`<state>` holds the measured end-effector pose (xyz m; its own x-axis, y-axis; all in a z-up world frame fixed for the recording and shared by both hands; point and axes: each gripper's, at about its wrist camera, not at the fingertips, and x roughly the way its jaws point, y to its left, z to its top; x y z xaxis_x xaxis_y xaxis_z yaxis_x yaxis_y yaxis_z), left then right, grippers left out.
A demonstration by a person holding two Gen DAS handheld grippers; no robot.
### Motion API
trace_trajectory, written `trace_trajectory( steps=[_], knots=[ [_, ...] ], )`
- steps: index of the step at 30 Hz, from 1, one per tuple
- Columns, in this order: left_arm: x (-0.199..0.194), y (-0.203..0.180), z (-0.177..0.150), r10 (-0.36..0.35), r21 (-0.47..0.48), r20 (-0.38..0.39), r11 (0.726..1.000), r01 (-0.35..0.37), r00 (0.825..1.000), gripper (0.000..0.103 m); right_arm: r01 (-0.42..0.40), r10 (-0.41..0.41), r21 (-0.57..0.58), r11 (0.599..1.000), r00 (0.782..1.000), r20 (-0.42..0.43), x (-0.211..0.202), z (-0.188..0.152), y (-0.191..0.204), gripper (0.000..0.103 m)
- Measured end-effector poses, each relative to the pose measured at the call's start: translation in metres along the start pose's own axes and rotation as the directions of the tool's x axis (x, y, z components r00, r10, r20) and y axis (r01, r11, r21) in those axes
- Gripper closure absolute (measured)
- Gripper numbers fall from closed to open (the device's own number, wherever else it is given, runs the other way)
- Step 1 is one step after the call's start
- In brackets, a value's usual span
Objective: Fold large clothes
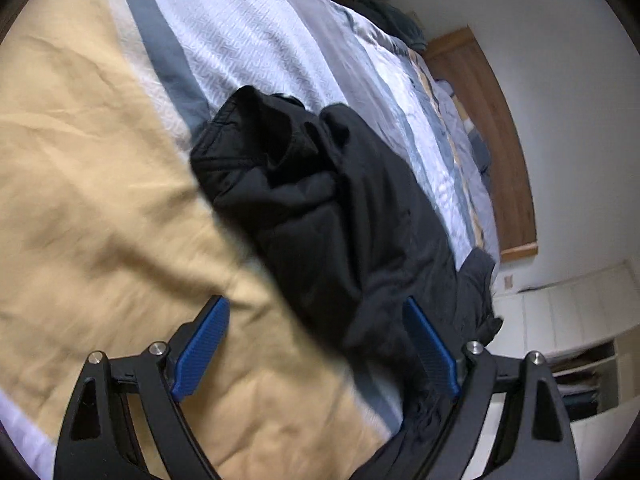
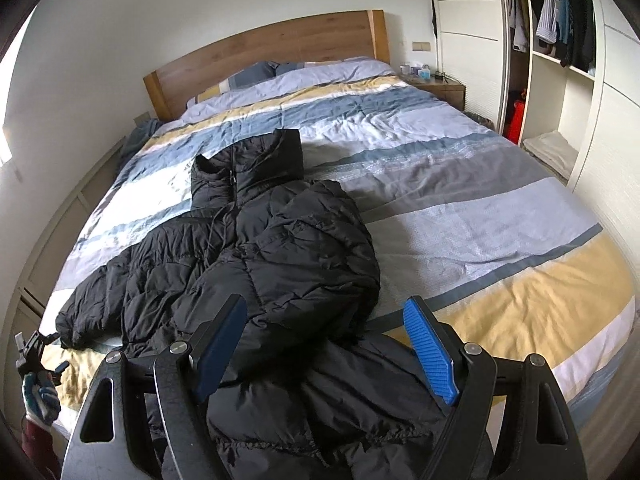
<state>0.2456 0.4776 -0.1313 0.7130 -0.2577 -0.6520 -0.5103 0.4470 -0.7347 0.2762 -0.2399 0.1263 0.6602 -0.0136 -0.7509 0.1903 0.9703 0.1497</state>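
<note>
While lying rumpled on the bed [image 2: 460,208], black jacket [image 2: 272,248] barely folded, one sleeve out left. Jaws of left gripper [image 1: 316,344] and right gripper [image 2: 326,344] wide apart, holding nothing. Nearly all folding left.

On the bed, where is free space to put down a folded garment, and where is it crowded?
Free: the striped duvet to the right of the black puffer jacket, up to the wooden headboard, and the yellow band near the foot. Crowded: the left and near side, where the jacket spreads under both open grippers.
</note>
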Motion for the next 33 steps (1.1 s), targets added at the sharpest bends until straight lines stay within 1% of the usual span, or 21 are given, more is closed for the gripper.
trace_trajectory(
  steps=[2, 5, 7, 8, 9, 10, 11, 15, 18, 21, 24, 33],
  knots=[
    [0.008, -0.002, 0.007, -0.014, -0.01, 0.008, 1.0, 0.014, 1.0, 0.016, 0.011, -0.011, 0.005, 1.0, 1.0, -0.004, 0.002, 0.001, -0.002, 0.023],
    [0.019, -0.001, 0.016, -0.011, -0.032, 0.008, 0.999, 0.011, 1.0, 0.018, 0.023, -0.023, 0.008, 1.0, 1.0, -0.011, 0.004, 0.001, -0.003, 0.023],
    [0.025, 0.001, 0.021, -0.02, -0.052, 0.005, 0.998, 0.02, 1.0, 0.026, 0.027, -0.027, 0.005, 1.0, 1.0, -0.014, 0.005, 0.0, -0.003, 0.023],
    [0.029, 0.001, 0.022, -0.029, -0.057, 0.0, 0.998, 0.029, 1.0, 0.034, 0.029, -0.028, 0.006, 1.0, 0.999, -0.016, 0.005, 0.0, -0.004, 0.023],
    [0.031, 0.001, 0.024, -0.039, -0.057, -0.005, 0.998, 0.039, 0.999, 0.046, 0.03, -0.03, 0.007, 1.0, 0.999, -0.019, 0.006, -0.001, -0.004, 0.023],
    [0.033, 0.0, 0.025, -0.042, -0.054, -0.009, 0.998, 0.042, 0.999, 0.054, 0.032, -0.031, 0.01, 0.999, 0.999, -0.021, 0.006, -0.002, -0.005, 0.023],
    [0.035, -0.002, 0.026, -0.038, -0.045, -0.013, 0.998, 0.038, 0.999, 0.065, 0.033, -0.033, 0.012, 0.999, 0.999, -0.023, 0.007, -0.002, -0.006, 0.022],
    [0.034, -0.008, 0.027, -0.039, -0.019, -0.007, 0.999, 0.039, 0.999, 0.083, 0.034, -0.033, 0.025, 0.999, 0.999, -0.029, 0.009, -0.005, -0.011, 0.022],
    [0.028, -0.015, 0.026, -0.034, 0.003, 0.003, 0.999, 0.034, 0.999, 0.092, 0.03, -0.029, 0.027, 0.999, 0.999, -0.027, 0.009, -0.005, -0.011, 0.022],
    [0.017, -0.029, 0.021, -0.012, 0.052, 0.029, 0.999, 0.011, 0.999, 0.095, 0.019, -0.019, 0.032, 0.999, 1.0, -0.022, 0.007, -0.009, -0.013, 0.022],
    [0.008, -0.047, 0.016, 0.009, 0.102, 0.054, 0.995, -0.014, 0.999, 0.095, 0.009, -0.008, 0.037, 0.999, 1.0, -0.014, 0.003, -0.011, -0.016, 0.022],
    [-0.027, -0.114, -0.009, -0.025, 0.233, 0.09, 0.973, 0.003, 0.996, 0.096, -0.014, 0.012, 0.068, 0.998, 1.0, 0.029, -0.015, -0.016, -0.038, 0.022]
  ],
)
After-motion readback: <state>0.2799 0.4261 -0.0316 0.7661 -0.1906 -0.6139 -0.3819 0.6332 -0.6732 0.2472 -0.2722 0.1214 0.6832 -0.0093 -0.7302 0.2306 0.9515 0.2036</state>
